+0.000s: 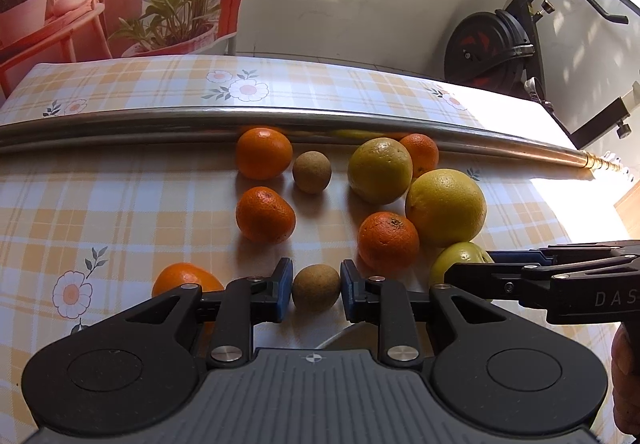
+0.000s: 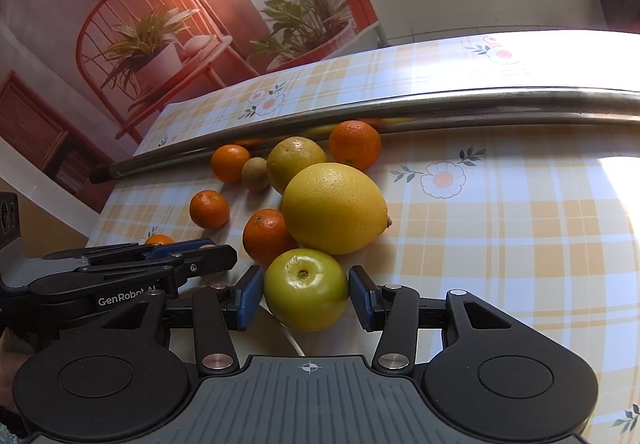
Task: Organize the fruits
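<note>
My left gripper [image 1: 316, 290] is shut on a small round brown fruit [image 1: 316, 287], its blue pads touching both sides. My right gripper [image 2: 306, 294] is shut on a green apple-like fruit [image 2: 306, 290], stem dimple facing up. The two grippers are side by side: the right one [image 1: 468, 264] enters the left wrist view from the right, and the left one [image 2: 224, 250] shows at the left of the right wrist view. Beyond them, on the checked tablecloth [image 1: 100, 204], lie several tangerines [image 1: 265, 214], two big yellow citrus [image 1: 446, 206] and another brown fruit [image 1: 311, 172].
A shiny metal rail [image 1: 160, 120] runs across the table behind the fruit. A pale curved rim [image 2: 294, 340] shows just under the grippers. An exercise bike [image 1: 492, 48] stands past the table's far right corner. A hand [image 1: 626, 372] holds the right gripper.
</note>
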`<state>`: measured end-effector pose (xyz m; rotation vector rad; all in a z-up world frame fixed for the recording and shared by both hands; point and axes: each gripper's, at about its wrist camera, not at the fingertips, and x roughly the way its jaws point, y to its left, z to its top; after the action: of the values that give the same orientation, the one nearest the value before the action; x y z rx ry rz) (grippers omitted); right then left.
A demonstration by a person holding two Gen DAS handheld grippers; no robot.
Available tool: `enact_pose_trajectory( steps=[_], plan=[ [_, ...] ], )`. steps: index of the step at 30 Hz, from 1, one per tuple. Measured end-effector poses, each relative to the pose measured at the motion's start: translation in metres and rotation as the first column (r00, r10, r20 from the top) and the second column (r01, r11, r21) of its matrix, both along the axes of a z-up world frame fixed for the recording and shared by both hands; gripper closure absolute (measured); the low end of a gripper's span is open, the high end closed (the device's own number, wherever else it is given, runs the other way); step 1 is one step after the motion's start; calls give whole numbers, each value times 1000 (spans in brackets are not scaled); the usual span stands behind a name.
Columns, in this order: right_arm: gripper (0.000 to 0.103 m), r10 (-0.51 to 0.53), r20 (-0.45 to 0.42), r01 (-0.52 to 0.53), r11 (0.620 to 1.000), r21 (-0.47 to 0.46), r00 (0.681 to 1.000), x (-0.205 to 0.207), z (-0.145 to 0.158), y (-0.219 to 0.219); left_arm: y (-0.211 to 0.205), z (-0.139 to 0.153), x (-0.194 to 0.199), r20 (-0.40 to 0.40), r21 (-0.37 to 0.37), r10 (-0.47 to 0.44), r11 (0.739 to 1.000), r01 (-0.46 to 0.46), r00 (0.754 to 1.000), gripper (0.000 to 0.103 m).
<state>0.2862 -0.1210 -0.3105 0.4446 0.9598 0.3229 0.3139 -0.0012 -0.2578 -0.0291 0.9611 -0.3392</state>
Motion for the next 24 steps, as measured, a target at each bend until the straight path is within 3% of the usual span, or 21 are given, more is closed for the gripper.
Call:
enact_pose_trajectory(
  steps=[6,16,24],
  plan=[
    [60,-33,25,33,999,-9,999,-8,6,-3,9,19,-30,62,17,-8,1000,7,998,76],
    [60,-14,88,16,1000,-22,996,-31,27,4,36,37,-67,78,-57,14,998,-9,997,77],
    [60,46,91,-40,997,-67,995,-41,33,24,32,31,-91,98,-9,-27,1000,28,995,77]
  ],
)
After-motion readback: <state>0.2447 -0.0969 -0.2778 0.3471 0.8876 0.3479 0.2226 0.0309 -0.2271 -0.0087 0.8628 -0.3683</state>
